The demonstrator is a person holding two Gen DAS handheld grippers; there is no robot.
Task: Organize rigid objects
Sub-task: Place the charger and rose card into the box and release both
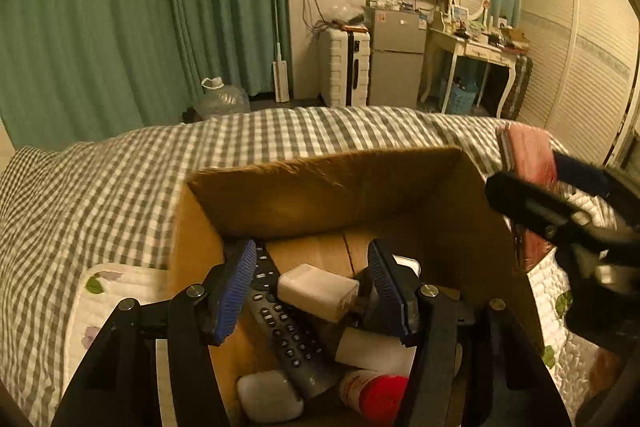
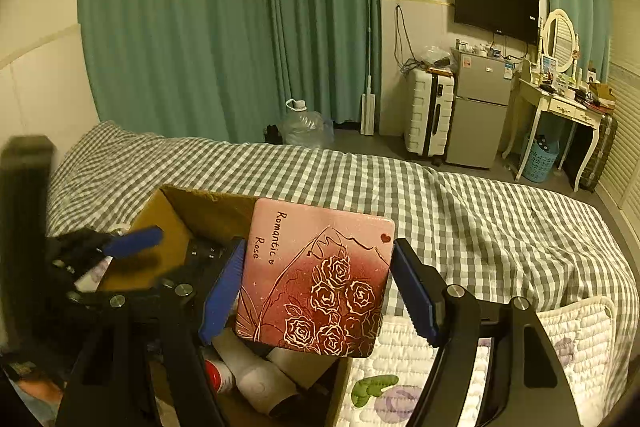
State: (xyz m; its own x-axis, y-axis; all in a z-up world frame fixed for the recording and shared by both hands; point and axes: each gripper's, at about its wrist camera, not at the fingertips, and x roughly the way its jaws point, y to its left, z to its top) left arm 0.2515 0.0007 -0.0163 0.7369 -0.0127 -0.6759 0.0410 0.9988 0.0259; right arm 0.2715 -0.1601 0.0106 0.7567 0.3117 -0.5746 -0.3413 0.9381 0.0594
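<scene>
Blue-padded jaws of the right gripper (image 2: 316,291) filled the bottom of the right wrist view, clamped on the two side edges of a pink tin (image 2: 316,279) with a rose drawing and the words "Romantic Rose". That tin hung at the lower centre of the frame, partly over the open cardboard box (image 2: 176,215) and partly over the quilted mat (image 2: 576,327) on the checked bed (image 2: 480,211).

Over in the left wrist view, the left gripper (image 1: 312,291) hovered just above the box contents with its jaws spread wide and nothing between them. Below it lay a black remote (image 1: 288,331), a white block (image 1: 316,291), a white cylinder (image 1: 372,351) and a red-capped bottle (image 1: 380,403), all crowded together.

The risks looked plain enough. Flat, smooth metal held only by its edges could pivot or slip if the grip eased too early. Let go where it hung, the tin could catch the box's near right wall and tip onto the mat. The two grippers stood near each other above the opening, so a clash looked possible. With the floor so cluttered, the tin might land crooked on the cylinder.
</scene>
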